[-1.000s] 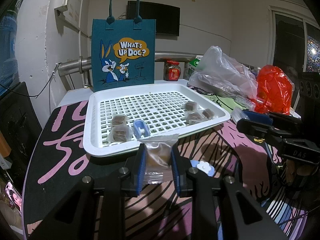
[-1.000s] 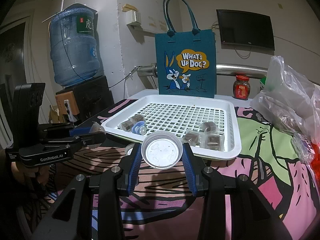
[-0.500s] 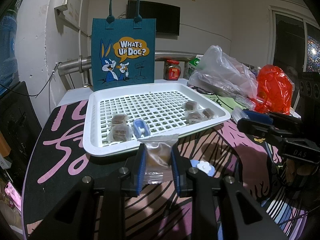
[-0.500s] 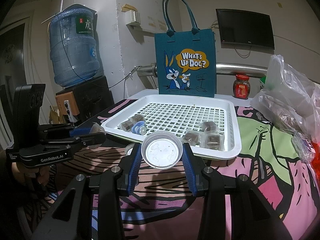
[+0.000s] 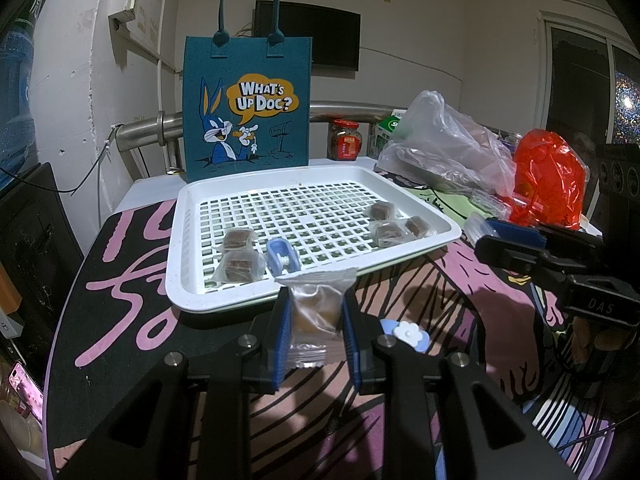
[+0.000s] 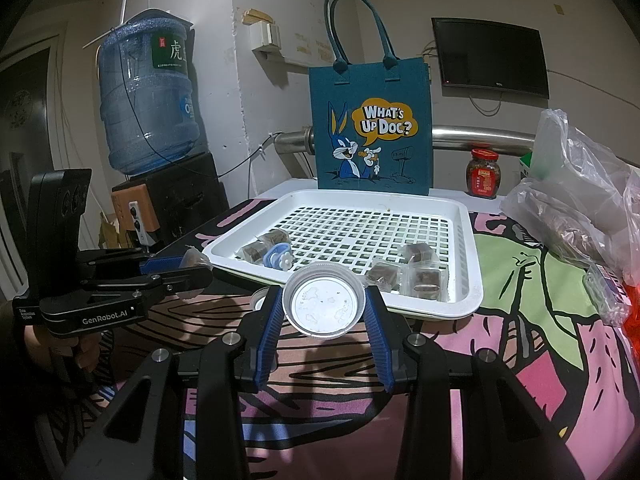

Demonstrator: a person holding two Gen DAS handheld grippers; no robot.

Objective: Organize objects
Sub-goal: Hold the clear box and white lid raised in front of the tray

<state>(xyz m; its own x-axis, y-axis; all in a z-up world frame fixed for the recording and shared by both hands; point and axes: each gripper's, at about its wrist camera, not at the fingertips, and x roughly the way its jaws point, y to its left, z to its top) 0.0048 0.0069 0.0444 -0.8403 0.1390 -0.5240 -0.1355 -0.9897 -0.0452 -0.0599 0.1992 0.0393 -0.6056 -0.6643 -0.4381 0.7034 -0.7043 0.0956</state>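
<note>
A white plastic tray with a grid floor (image 5: 182, 256) sits on the bench, which is covered by a cartoon-printed cloth (image 5: 120, 280), and serves as the collecting place. Just short of the tray's near rim, the left gripper (image 5: 315, 320) is clamped on a clear-wrapped brown sweet (image 5: 314, 310), held upright by its sides so it can probably be dropped straight in. Beside it, also before the near rim, the right gripper (image 6: 325, 314) pinches a round translucent plastic lid (image 6: 323, 305) by its edge, its face towards the camera. Inside the tray lie several wrapped brown cubes (image 5: 238, 266), grouped at the near left and near right, and a small blue clip (image 5: 281, 262). A teal felt tote bag (image 5: 246, 108) stands behind the tray's far rim.
</note>
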